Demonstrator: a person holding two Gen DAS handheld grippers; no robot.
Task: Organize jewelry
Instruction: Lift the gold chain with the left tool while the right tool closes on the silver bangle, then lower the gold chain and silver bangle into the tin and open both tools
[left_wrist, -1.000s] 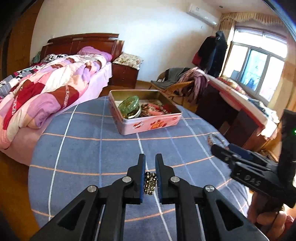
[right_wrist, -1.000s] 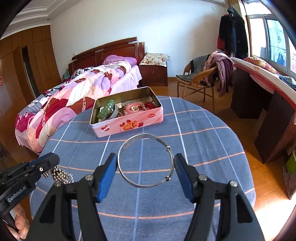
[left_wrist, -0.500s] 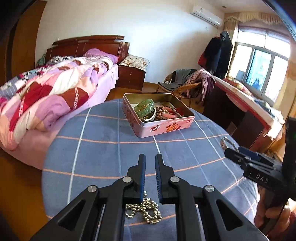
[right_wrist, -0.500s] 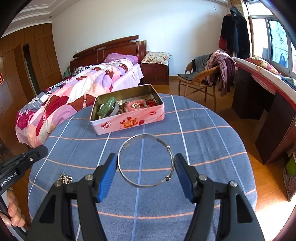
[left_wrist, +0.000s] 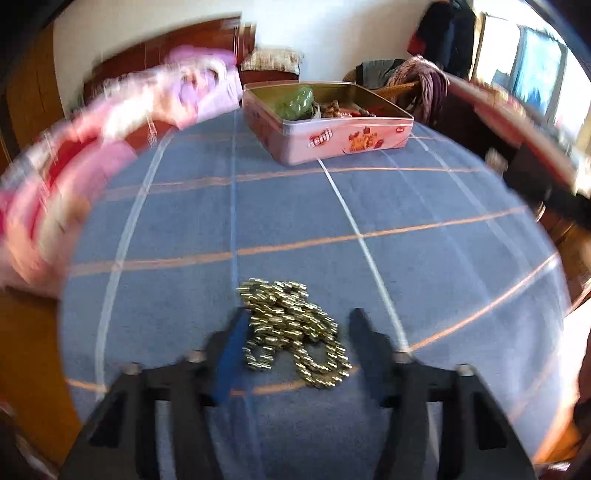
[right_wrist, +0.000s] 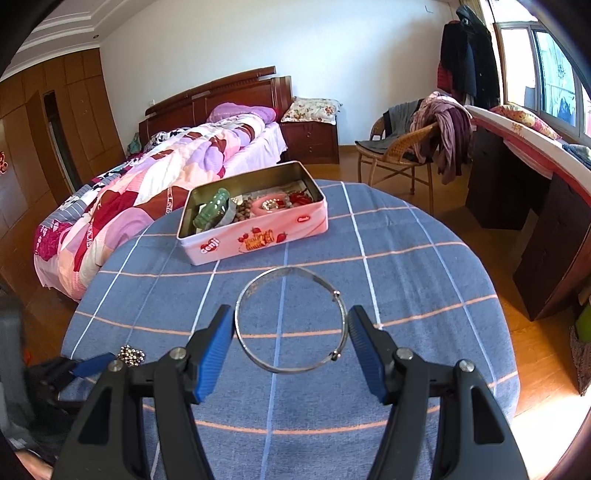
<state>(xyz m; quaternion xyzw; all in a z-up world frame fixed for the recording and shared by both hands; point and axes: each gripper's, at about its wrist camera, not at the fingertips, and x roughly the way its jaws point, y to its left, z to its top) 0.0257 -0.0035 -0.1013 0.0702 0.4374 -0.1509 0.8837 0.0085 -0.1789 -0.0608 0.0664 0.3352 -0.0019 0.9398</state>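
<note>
tabletop (right_wrist: 406, 258): blue cloth, white and orange grid lines | tin (right_wrist: 258, 236): pink, strawberry print | bead chain (left_wrist: 291, 328): gold | bangle (right_wrist: 291, 321): silver | pads (right_wrist: 216, 350): blue, on black gripper arms | quilt (right_wrist: 166, 173): pink, purple, maroon patchwork

A shiny chain of little gold beads (left_wrist: 291, 328) lies in a loose, tangled heap on the blue checked tabletop (left_wrist: 424, 258). A thin silver bangle (right_wrist: 291, 319) makes one big round ring with a tiny clasp on its side at about 3 o'clock. At 12 o'clock from both stands an open pink tin (right_wrist: 258, 236), its lid off. Inside are a green bangle (right_wrist: 210, 212), brown beads (right_wrist: 242, 213), a pink ring-shaped piece (right_wrist: 271, 204) and something red (right_wrist: 301, 199).
</note>
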